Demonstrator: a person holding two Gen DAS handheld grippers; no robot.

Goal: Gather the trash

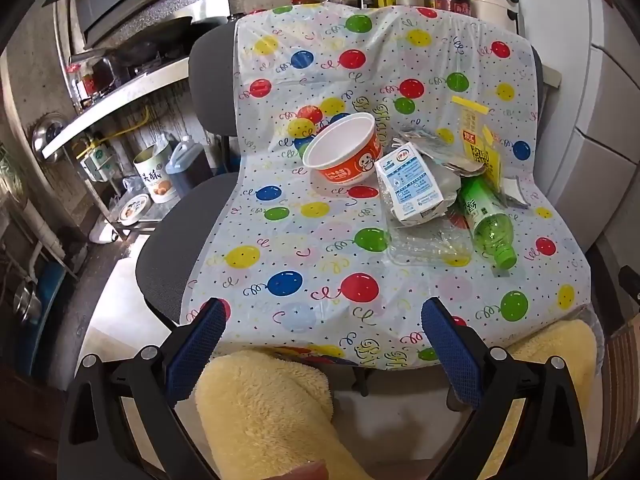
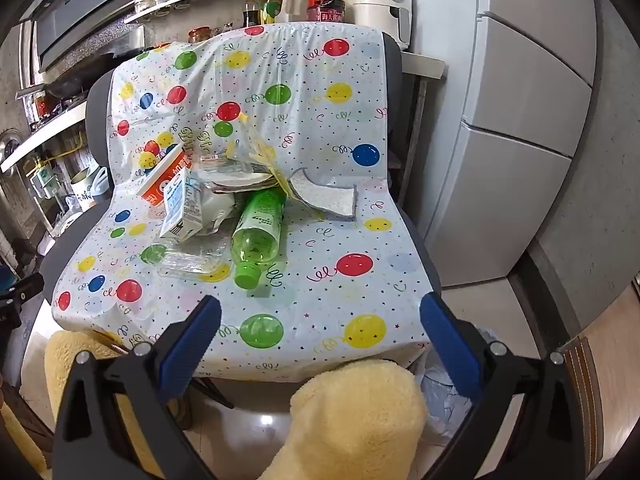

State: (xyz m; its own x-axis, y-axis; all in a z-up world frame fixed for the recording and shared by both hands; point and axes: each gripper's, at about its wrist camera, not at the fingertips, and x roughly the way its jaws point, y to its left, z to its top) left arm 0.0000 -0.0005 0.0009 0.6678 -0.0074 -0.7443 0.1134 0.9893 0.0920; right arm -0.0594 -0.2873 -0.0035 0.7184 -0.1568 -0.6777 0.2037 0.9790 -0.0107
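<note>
A pile of trash lies on a chair draped in a balloon-print plastic sheet [image 1: 304,248]. It holds an orange paper bowl [image 1: 344,152], a white milk carton [image 1: 412,184], a green plastic bottle [image 1: 486,220], a clear flattened plastic piece [image 1: 428,248] and a yellow wrapper [image 1: 480,136]. In the right wrist view I see the same bowl [image 2: 166,182], carton [image 2: 184,208], bottle [image 2: 258,232], and a grey-white cloth piece [image 2: 328,198]. My left gripper [image 1: 324,320] hangs open short of the sheet's front edge. My right gripper [image 2: 320,316] is open too, nothing between its fingers.
Fluffy yellow fabric over a person's legs [image 1: 260,412] fills the foreground below both grippers. A kitchen counter with tins and jugs [image 1: 156,180] stands left of the chair. Bottles and a white appliance [image 2: 380,0] stand behind it; a fridge [image 2: 520,120] is at the right.
</note>
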